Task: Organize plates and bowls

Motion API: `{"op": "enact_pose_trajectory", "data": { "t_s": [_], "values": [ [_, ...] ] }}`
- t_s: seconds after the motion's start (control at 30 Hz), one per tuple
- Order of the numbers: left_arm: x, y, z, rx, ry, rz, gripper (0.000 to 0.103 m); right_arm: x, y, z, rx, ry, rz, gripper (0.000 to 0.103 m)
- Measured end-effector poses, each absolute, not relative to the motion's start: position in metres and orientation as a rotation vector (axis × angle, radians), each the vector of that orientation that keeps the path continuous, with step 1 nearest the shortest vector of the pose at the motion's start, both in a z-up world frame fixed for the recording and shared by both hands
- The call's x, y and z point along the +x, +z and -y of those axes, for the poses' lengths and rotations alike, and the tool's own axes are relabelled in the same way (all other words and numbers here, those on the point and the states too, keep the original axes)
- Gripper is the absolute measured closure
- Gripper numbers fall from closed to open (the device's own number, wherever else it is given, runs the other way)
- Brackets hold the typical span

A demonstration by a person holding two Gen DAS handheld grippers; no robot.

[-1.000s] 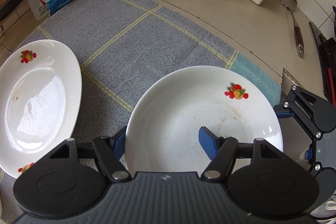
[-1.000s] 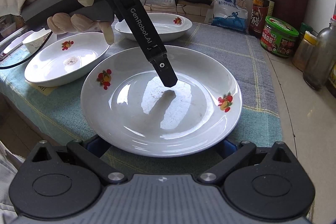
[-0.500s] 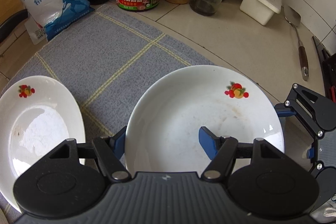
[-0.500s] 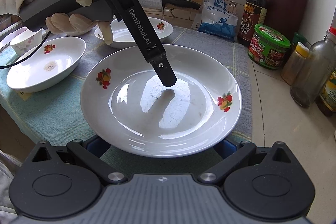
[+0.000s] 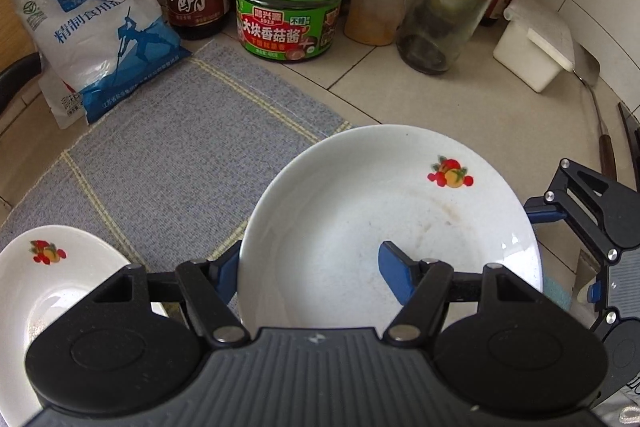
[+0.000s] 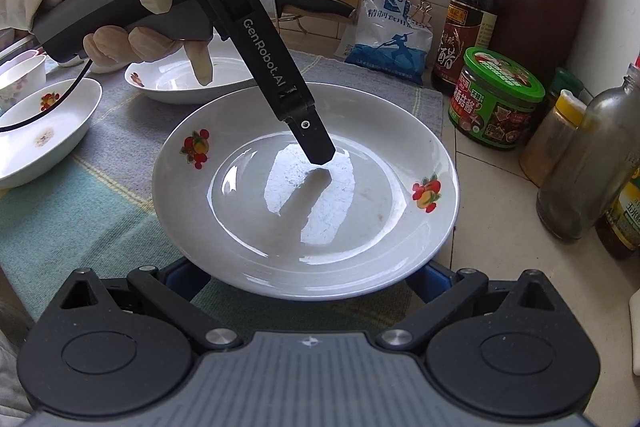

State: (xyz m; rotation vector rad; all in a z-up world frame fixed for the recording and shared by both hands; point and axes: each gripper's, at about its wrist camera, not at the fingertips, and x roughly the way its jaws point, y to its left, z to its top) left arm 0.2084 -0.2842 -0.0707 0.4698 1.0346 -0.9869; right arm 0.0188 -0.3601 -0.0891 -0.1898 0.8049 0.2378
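hidden – right hand-held gripper (image 6: 308,267) fingertips under plate (image 6: 360,227) | cut off – bowl (image 5: 24,291)

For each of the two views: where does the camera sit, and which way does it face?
Left wrist: on the left gripper, facing steeply down at the plate toward the jars by the wall; its own jaws show.
Right wrist: on the right gripper, facing across the plate toward the gloved hand.
Shared: the plate, green-lidded jar.

Tiled table (image 5: 460,99) with a cloth

A grey checked cloth (image 5: 180,163) covers part; salt bag (image 5: 96,39), jars and bottles stand along the wall.
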Motion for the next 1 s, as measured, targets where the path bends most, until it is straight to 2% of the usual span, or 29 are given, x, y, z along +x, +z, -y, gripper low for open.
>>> {"op": "enact_pose_trajectory", "data": {
  "t_s": [0.67,1.0],
  "values": [
    [0.225,-0.088,0.292,0.437,-0.976,-1.011,0.034,0.040,-0.096,0.372,-0.176,0.185,-0.816,0.000],
    [0.209,-0.071,0.279,0.440,-0.948,-0.949,0.030,0.031,-0.087,0.368,-0.169,0.138,-0.823,0.000]
  ]
}}
